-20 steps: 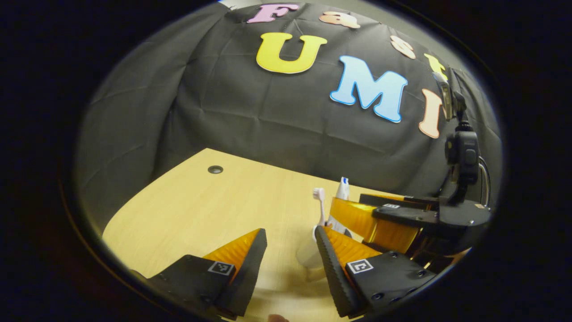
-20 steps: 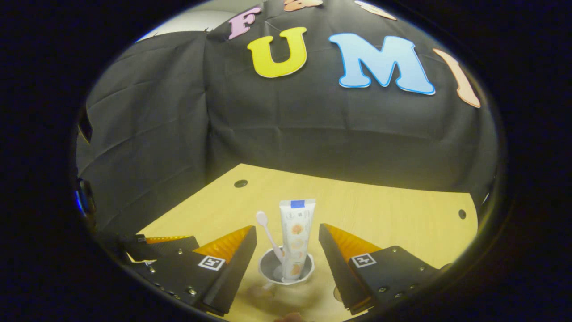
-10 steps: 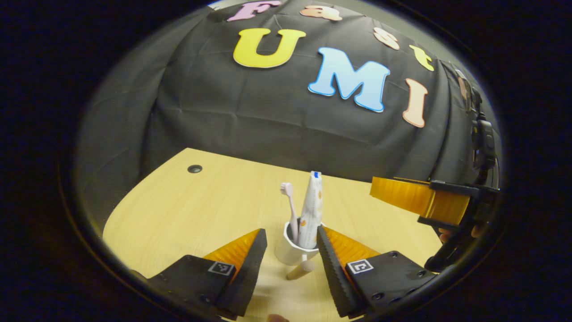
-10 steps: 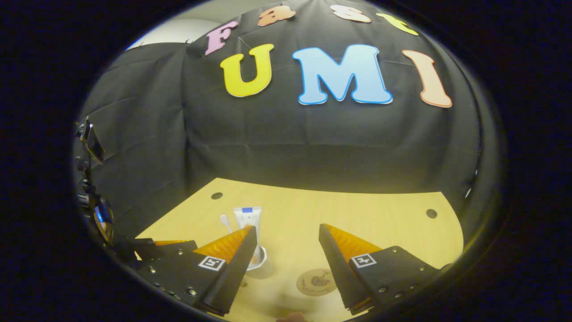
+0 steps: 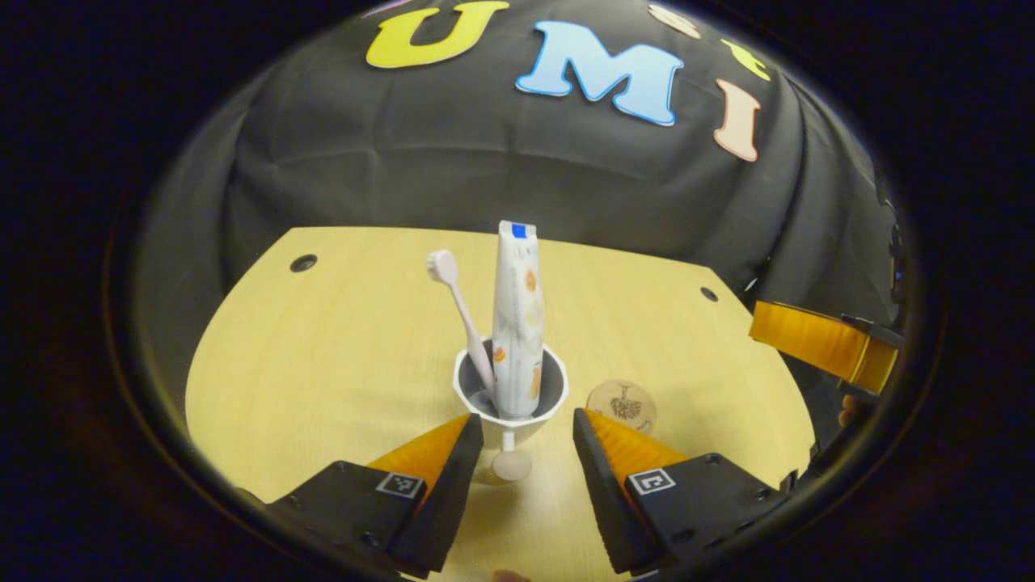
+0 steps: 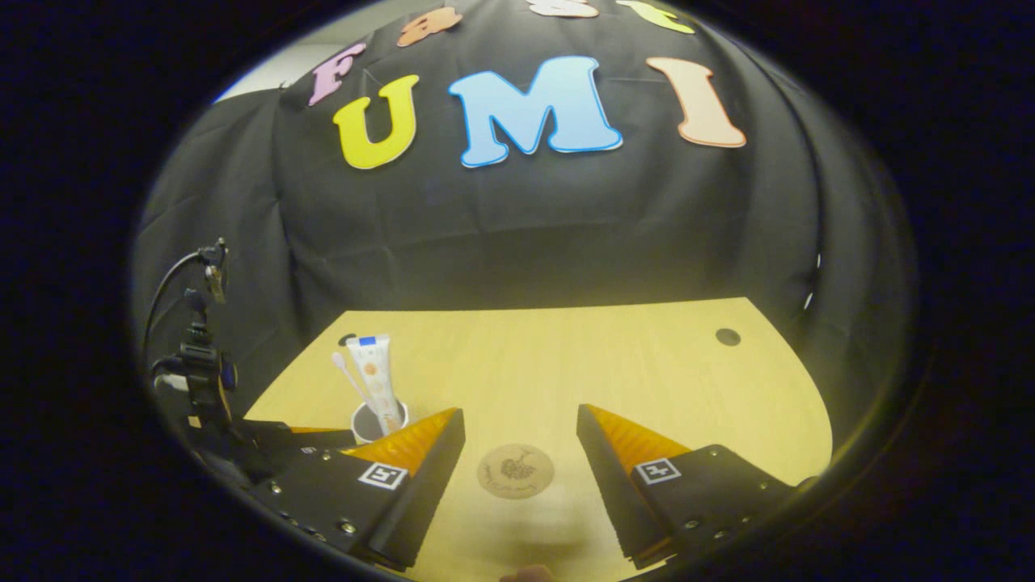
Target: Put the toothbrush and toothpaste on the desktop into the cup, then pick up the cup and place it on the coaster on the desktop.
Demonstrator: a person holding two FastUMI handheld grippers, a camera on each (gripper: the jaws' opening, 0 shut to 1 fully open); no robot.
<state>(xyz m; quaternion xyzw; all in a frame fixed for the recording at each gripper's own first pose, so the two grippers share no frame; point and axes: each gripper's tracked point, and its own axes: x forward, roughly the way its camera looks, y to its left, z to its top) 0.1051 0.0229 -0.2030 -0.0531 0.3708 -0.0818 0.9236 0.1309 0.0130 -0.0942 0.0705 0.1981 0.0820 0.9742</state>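
**A:** Where does your left gripper (image 5: 523,424) sit?

**B:** Your left gripper is spread wide, pinching nothing. The small white cup with the dark inside (image 5: 511,396) stands upright on the pale wooden surface (image 5: 323,364), just ahead of the gap between your two fingers; neither finger seems to touch it, though the lower part of the cup is hard to read from the left gripper view.

**A:** And what is in the cup?

**B:** The pale pink toothbrush (image 5: 461,311) leans to the left with its head up, and the white toothpaste tube with orange prints and a blue band at the top (image 5: 517,319) stands nearly upright beside it. Both rest inside the cup.

**A:** The coaster?

**B:** You see the round brown cork coaster with a dark drawing (image 5: 621,406) lying flat on the surface, near the cup on its right and apart from it. Nothing stands on it.

**A:** My right gripper?

**B:** Your right gripper (image 6: 520,424) is also spread, holding nothing. In the right gripper view the coaster (image 6: 515,470) lies just ahead between your fingers, and the cup (image 6: 378,420) with toothbrush (image 6: 349,376) and tube (image 6: 375,378) stands off to the left. In the left gripper view, your right gripper (image 5: 817,343) shows at the right edge.
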